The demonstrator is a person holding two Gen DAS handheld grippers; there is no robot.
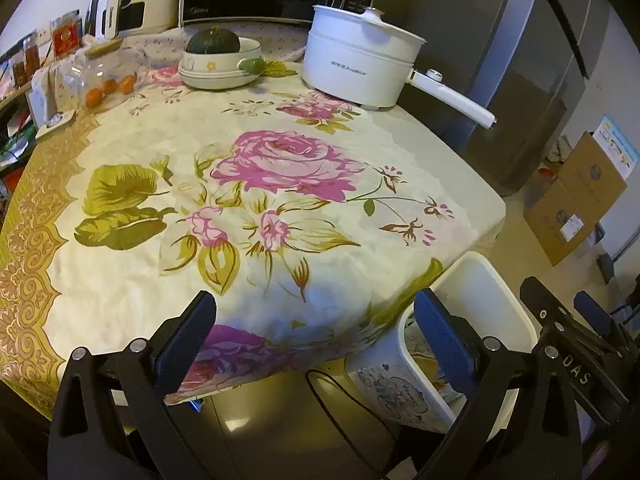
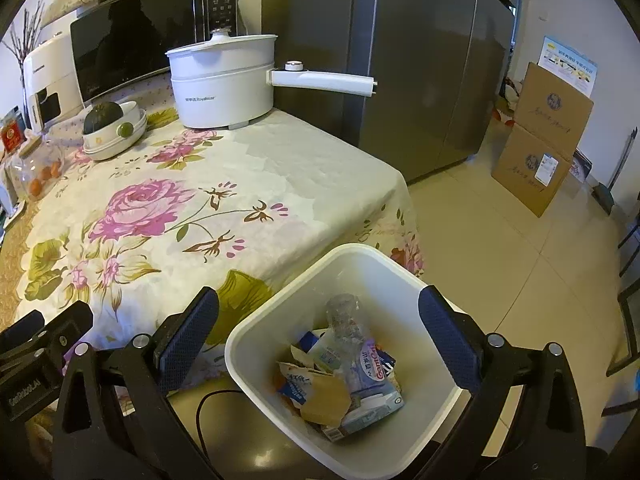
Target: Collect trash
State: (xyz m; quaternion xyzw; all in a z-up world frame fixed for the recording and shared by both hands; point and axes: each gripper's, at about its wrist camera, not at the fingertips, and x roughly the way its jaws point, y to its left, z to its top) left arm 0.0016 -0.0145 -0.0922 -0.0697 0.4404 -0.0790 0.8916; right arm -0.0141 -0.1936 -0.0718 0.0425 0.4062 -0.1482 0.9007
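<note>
A white trash bin (image 2: 280,304) stands on the floor at the table's near right corner. It holds a clear plastic bottle (image 2: 344,320), a milk carton (image 2: 374,376) and torn paper and cardboard scraps (image 2: 320,396). My right gripper (image 2: 318,332) is open and empty, right above the bin's mouth. My left gripper (image 1: 314,332) is open and empty over the table's front edge, with the bin (image 1: 492,280) to its right. The right gripper's body (image 1: 576,344) shows at the right edge of the left wrist view.
The table carries a floral cloth (image 1: 280,184), a white electric pot (image 1: 360,64) with a long handle, a bowl with a dark squash (image 1: 216,60) and a glass jar of oranges (image 1: 108,76). A fridge (image 2: 420,60) and cardboard boxes (image 2: 544,140) stand at the right. A black cable (image 2: 208,404) lies on the floor.
</note>
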